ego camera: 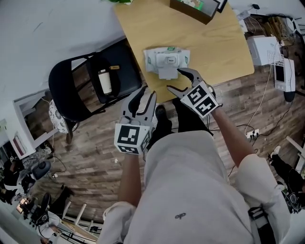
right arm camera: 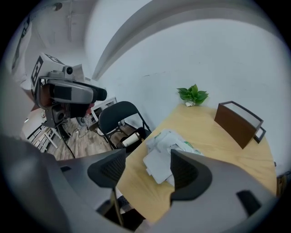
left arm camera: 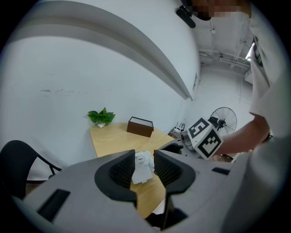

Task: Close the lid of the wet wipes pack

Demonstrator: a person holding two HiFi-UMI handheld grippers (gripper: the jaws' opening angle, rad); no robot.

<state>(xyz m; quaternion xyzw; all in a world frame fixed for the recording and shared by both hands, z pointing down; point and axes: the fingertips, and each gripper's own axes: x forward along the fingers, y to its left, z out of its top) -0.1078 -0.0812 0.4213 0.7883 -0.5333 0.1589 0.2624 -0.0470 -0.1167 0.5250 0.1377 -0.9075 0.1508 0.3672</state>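
Table (right arm camera: 218, 154), wipes pack (right arm camera: 170, 139) partly behind fingers (right arm camera: 188, 175)

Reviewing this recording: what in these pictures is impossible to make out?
- Print on the wipes pack: too small in the head view.
- Both sides of the wipes pack, left gripper view: hidden behind the jaws of the left gripper.
- Brown box: cut off by the head view's top edge, so its contents are unclear.
- Pale cylinder on the chair: too small to identify.
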